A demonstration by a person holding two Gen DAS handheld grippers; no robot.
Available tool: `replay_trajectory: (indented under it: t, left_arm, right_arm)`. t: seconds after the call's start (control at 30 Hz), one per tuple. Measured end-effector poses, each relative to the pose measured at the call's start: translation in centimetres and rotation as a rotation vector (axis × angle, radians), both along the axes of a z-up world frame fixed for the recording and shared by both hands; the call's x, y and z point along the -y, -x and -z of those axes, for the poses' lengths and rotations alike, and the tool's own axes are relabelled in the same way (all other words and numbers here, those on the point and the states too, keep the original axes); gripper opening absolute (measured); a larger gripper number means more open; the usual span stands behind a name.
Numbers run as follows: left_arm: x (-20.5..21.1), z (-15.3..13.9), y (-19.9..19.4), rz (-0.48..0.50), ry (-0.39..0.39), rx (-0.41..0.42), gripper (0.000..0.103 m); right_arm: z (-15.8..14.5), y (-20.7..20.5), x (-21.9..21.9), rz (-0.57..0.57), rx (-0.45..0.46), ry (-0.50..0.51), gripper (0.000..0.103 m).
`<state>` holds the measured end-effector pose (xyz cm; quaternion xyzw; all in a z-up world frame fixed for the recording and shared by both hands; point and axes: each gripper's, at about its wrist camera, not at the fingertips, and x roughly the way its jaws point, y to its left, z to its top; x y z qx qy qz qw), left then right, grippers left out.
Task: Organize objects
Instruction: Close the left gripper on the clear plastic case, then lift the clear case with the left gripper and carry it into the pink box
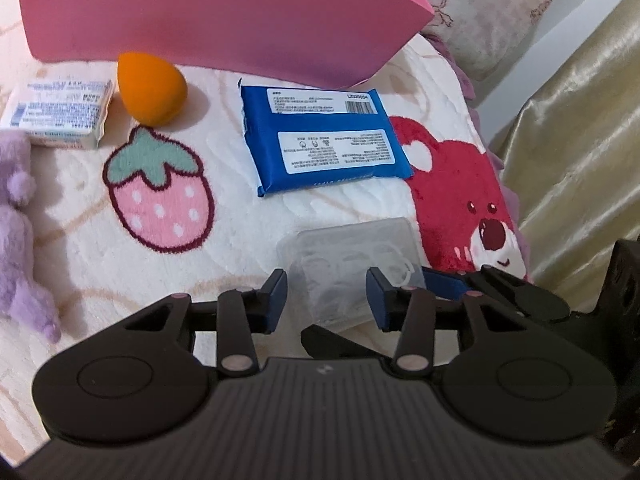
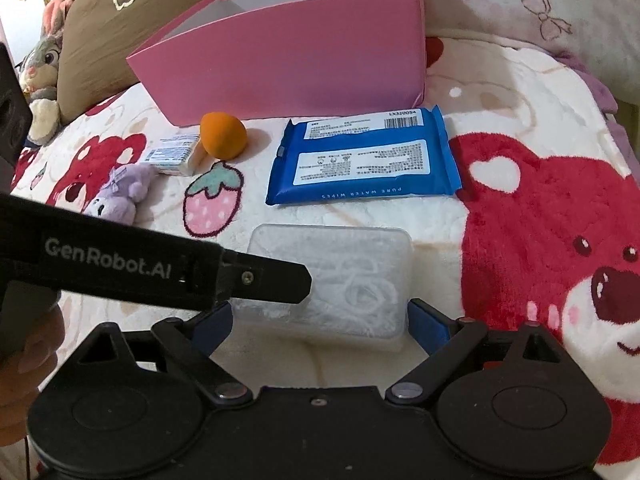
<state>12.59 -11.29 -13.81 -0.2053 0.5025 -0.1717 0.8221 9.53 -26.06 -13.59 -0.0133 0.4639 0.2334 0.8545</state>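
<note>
A clear plastic box (image 2: 340, 264) with white loops inside lies on the blanket. My right gripper (image 2: 320, 322) has its blue pads against the two near sides of the box, shut on it. My left gripper (image 1: 327, 300) comes in from the left and hangs over the box's (image 1: 352, 248) near left corner. Its jaws stand a little apart, with one finger (image 2: 276, 280) over the lid. Whether its pads press the box is hidden. Beyond lie a blue wipes pack (image 2: 364, 160), an orange sponge egg (image 2: 222, 136), a small white carton (image 2: 176, 156) and a purple plush (image 2: 120, 196).
A pink open box (image 2: 288, 68) stands at the back, just behind the wipes and the sponge. A brown pillow (image 2: 104, 32) and a rabbit toy (image 2: 42, 64) sit far left. The bed's edge and a gold curtain (image 1: 580, 140) are on the right. A hand (image 2: 24, 352) holds the left gripper.
</note>
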Motion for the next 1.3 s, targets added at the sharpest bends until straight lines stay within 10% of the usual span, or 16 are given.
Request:
replay_trajectory:
  t: [0.6,1.3]
  left_arm:
    - [-0.5,-0.7,1.5,0.036,0.01,0.032,0.043]
    - [-2.9,-8.5,6.4,0.092,-0.05,0.067,0.043]
  right_arm:
    - [-0.8,1.1,-0.4,-0.022,0.016,-0.006,0.095]
    - [-7.7,5.9,-3.6,-0.089,0.074,0.035,0.095]
